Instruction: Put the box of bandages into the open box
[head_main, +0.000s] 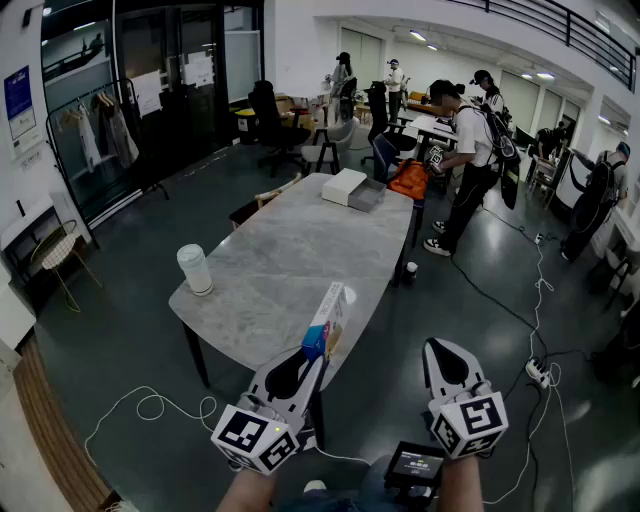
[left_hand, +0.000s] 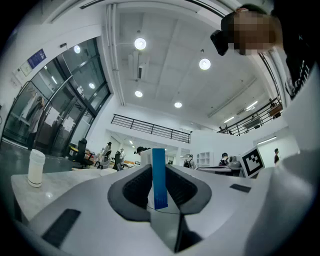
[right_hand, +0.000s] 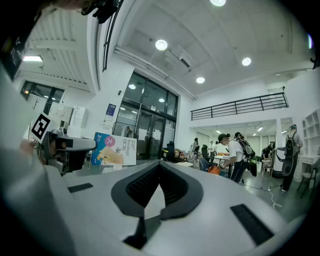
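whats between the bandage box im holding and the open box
Only bare table top up to the open box, in the head view; a white cylinder stands aside.

Finding: the flat blue-and-white cardboard box of bandages (head_main: 328, 318) stands on edge between the jaws of the left gripper (head_main: 312, 352), above the near edge of the grey marble-topped table (head_main: 280, 250). The right gripper (head_main: 441, 348) is to its right, apart from it, off the table and over the floor. On the table, a white cylindrical container (head_main: 195, 270) sits near the left edge. At the far end lies a white rectangular box (head_main: 343, 186), with a grey open box (head_main: 367, 195) just beside it on the right. An orange fabric bag (head_main: 410, 180) sits at the far right corner. A white power strip (head_main: 537, 372) lies on the floor to the right.
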